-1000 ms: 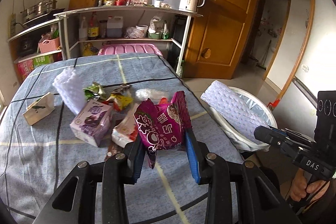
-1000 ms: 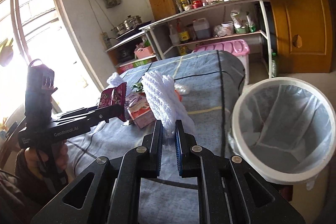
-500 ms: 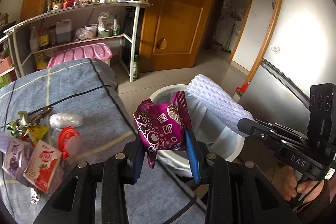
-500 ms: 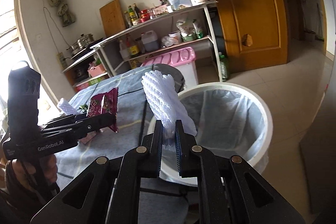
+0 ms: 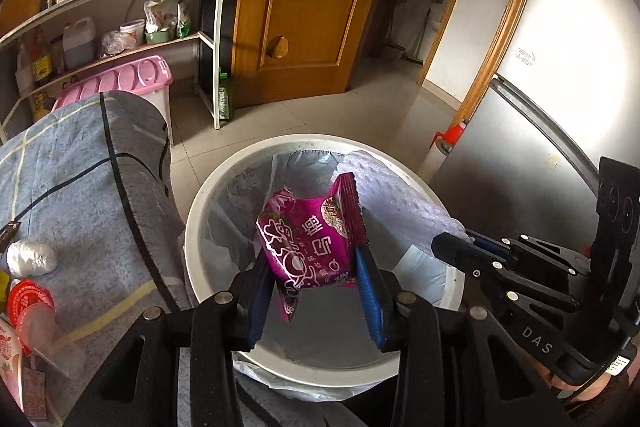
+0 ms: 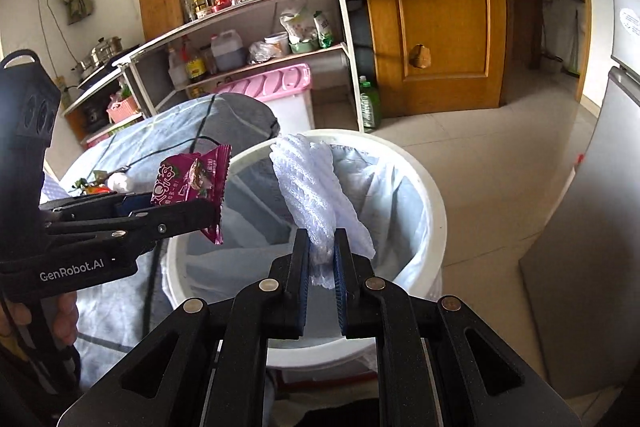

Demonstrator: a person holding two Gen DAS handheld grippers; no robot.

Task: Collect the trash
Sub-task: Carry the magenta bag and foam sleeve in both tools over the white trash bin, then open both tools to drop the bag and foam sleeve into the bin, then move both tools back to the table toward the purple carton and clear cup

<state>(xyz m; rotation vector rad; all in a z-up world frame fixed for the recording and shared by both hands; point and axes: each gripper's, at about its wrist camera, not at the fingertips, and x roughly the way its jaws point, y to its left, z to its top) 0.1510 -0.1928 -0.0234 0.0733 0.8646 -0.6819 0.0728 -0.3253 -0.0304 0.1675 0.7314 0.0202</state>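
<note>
My left gripper (image 5: 314, 267) is shut on a purple snack wrapper (image 5: 310, 241) and holds it over the white trash bin (image 5: 192, 211), which is lined with a clear bag. My right gripper (image 6: 322, 251) is shut on a white foam net sleeve (image 6: 308, 187), also held above the bin (image 6: 434, 203). In the right wrist view the left gripper (image 6: 196, 211) with the wrapper (image 6: 192, 183) is at the bin's left rim. In the left wrist view the right gripper (image 5: 452, 243) with the sleeve (image 5: 392, 195) is at the bin's right side.
The table with a blue-grey cloth (image 5: 80, 179) lies left of the bin, with a red-lidded cup (image 5: 30, 303) and a crumpled white ball (image 5: 30, 259) on it. A shelf rack (image 6: 260, 39), pink bin (image 6: 276, 83), wooden door (image 6: 436, 7) and grey fridge (image 5: 532, 179) stand around.
Both grippers have swung away from the table to above the bin, carrying the wrapper and the foam sleeve. The table trash has slid to the left edge of view.
</note>
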